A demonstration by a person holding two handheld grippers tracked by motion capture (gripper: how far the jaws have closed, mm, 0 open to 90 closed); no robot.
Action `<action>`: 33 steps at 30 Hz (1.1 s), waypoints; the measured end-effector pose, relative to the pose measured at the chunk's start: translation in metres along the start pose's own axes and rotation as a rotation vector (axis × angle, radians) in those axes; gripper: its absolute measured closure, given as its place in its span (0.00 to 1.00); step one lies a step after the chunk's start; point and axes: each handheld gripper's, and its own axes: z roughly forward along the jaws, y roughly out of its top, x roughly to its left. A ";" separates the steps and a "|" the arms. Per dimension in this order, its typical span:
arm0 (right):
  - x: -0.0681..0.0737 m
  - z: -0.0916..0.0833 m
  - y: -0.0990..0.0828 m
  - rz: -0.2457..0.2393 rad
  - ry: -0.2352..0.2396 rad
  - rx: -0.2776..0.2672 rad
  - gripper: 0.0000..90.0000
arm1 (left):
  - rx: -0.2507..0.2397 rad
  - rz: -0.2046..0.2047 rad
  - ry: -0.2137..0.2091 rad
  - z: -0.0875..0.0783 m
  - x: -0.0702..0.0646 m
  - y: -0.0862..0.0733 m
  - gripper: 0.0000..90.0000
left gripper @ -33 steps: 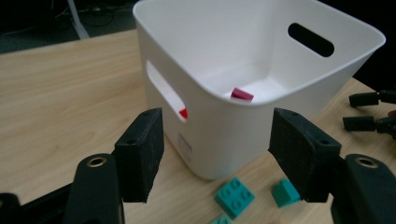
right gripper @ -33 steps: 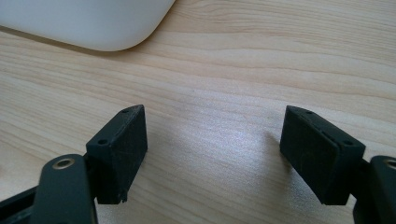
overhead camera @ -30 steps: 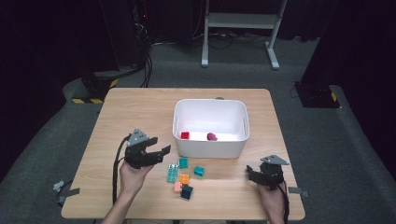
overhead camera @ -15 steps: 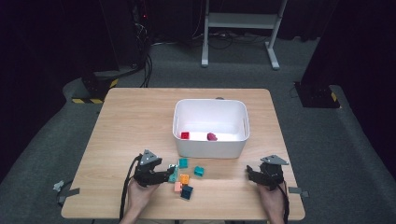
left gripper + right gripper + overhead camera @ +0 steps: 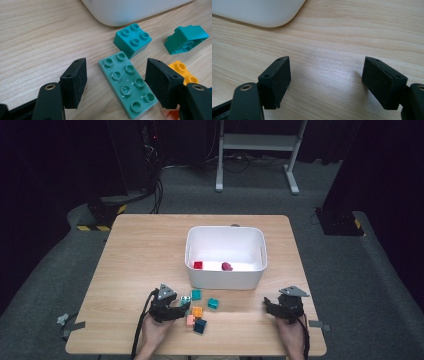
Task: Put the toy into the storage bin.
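The left tool [image 5: 116, 82] stands released, jaws either side of the long green brick [image 5: 127, 86], which lies flat on the surface [image 5: 37, 37] between them, neither pad touching. The right tool [image 5: 325, 82] is released too, over bare wood. Risk: the brick lies askew to the jaws, so closing may twist it or pinch a corner. Just ahead sits a teal brick [image 5: 132, 40]; the orange brick [image 5: 183, 73] crowds the right-hand jaw and could get nudged. The white bin [image 5: 225, 255] stands beyond.

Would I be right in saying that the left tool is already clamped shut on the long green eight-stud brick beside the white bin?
Not quite: the left tool is open around the long green brick, with a gap at each pad, as the left gripper view shows. The brick does lie beside the white bin.
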 end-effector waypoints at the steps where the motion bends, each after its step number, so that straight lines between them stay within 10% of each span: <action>1: 0.000 0.000 0.000 0.001 0.000 0.001 0.26 | 0.001 0.000 0.001 0.000 0.000 0.000 0.38; 33: 0.000 0.000 0.000 0.001 0.000 0.001 0.25 | -0.017 0.052 0.044 0.004 0.011 -0.004 0.64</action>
